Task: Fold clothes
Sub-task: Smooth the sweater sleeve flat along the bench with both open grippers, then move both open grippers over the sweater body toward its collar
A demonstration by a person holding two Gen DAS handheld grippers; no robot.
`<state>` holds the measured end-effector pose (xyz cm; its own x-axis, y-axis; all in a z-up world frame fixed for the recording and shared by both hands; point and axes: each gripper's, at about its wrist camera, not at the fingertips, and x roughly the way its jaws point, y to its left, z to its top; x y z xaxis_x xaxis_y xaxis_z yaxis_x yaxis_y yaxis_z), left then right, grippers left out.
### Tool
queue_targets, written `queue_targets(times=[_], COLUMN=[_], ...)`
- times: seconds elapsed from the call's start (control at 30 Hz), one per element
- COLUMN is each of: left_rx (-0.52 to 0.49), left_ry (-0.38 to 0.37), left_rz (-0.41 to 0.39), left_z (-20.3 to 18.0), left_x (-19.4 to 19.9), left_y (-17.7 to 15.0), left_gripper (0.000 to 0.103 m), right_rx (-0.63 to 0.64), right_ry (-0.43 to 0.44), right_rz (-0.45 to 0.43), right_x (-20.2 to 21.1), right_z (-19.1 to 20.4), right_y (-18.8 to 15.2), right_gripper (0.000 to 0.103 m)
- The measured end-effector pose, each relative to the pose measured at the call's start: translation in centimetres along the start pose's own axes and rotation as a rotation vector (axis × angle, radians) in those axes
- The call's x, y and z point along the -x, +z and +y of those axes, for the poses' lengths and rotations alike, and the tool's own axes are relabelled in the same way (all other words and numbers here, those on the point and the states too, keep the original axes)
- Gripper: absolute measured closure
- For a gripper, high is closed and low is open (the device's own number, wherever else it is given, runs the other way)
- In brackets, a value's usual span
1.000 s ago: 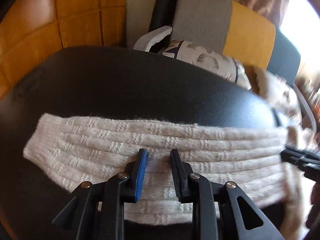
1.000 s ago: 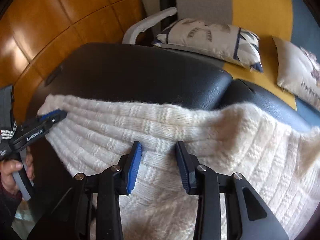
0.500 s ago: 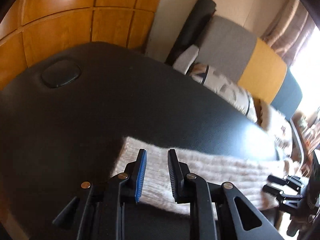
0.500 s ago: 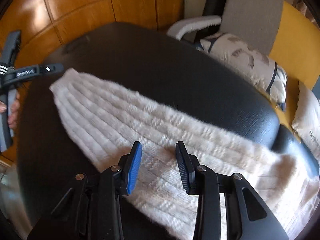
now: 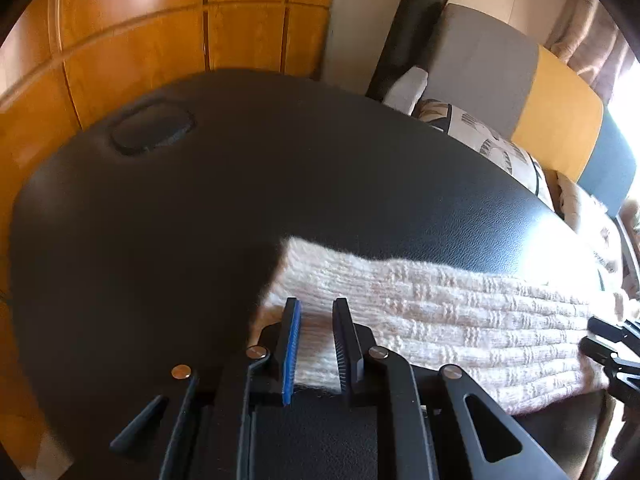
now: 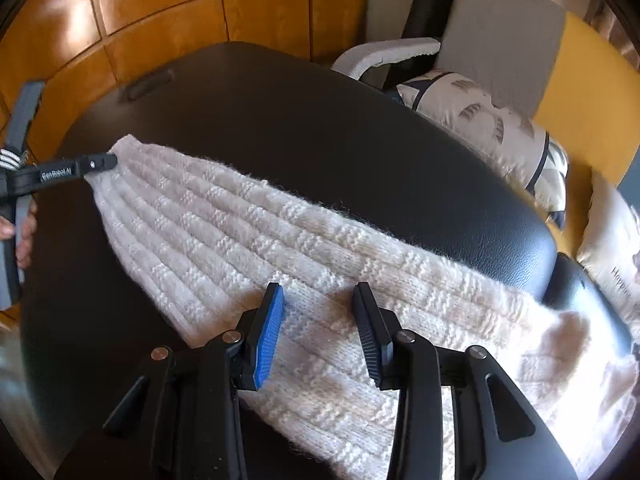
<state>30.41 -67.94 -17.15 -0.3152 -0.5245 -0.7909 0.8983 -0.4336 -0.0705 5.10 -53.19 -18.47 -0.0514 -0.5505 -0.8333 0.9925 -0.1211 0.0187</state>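
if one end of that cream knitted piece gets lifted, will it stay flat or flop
Probably flop: the knitted piece is soft ribbed wool that lies limp on the black cushion and sags over its far edge. It looks thick and fuzzy, so likely grippy, not slippery. Lifted by one end, the rest would probably drag along.

A cream cable-knit sweater (image 5: 460,320) lies stretched across the near right part of a black leather table (image 5: 200,220), its squared end toward the table's middle; the left gripper (image 5: 316,344), jaws narrowly apart and just closing, straddles that end's near corner, knit between the pads but no firm pinch visible; the right gripper's black fingertips (image 5: 608,344) enter at the sweater's right end; beyond the far edge stand wooden panels (image 5: 160,40) and a sofa (image 5: 520,80) with patterned cushions (image 5: 492,144).
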Motion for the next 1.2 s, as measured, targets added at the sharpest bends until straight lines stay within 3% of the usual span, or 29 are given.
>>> queue_targets(times=[0.13, 0.3, 0.47, 0.6, 0.67, 0.77, 0.87, 1.0, 1.07, 1.2], left_rx=[-0.028, 0.012, 0.062, 0.008, -0.031, -0.081, -0.060, 0.005, -0.005, -0.092], left_ry=[-0.032, 0.004, 0.018, 0.004, -0.026, -0.063, 0.016, 0.038, 0.011, -0.083], left_rz=[-0.051, 0.055, 0.035, -0.032, -0.053, -0.026, 0.049, 0.036, 0.021, -0.023], left_z=[-1.2, -0.7, 0.2, -2.2, -4.0, -6.7, -7.1, -6.7, -7.4, -11.2], left_x=[1.4, -1.6, -0.9, 1.5, 2.4, 1.9, -0.3, 0.5, 1.7, 3.2], left_y=[0.9, 0.7, 0.1, 0.0, -0.4, -1.3, -1.9, -1.8, -1.8, -2.8], left_gripper=[0.082, 0.081, 0.078, 0.079, 0.078, 0.078, 0.077, 0.076, 0.077, 0.078], right_rx=[-0.051, -0.070, -0.055, -0.110, -0.112, -0.156, -0.189, -0.156, -0.199, -0.279], right_ry=[0.028, -0.021, -0.065, -0.018, -0.034, -0.026, -0.013, -0.027, 0.006, -0.027], right_rz=[-0.044, -0.012, 0.008, -0.031, -0.047, -0.034, 0.010, -0.015, -0.031, -0.072], right_x=[1.8, 1.6, 0.0, 2.5, 3.8, 4.6, 3.8, 3.2, 4.2, 7.9], right_z=[-0.9, -1.5, -1.5, -2.3, -2.6, -3.1, -3.1, -2.2, -2.8, -5.2], right_y=[0.3, 0.4, -0.3, -0.8, -1.5, -3.1, -4.6, -5.0, -5.0, -6.5], right_gripper=[0.063, 0.063, 0.062, 0.062, 0.062, 0.062, 0.059, 0.050, 0.050, 0.051])
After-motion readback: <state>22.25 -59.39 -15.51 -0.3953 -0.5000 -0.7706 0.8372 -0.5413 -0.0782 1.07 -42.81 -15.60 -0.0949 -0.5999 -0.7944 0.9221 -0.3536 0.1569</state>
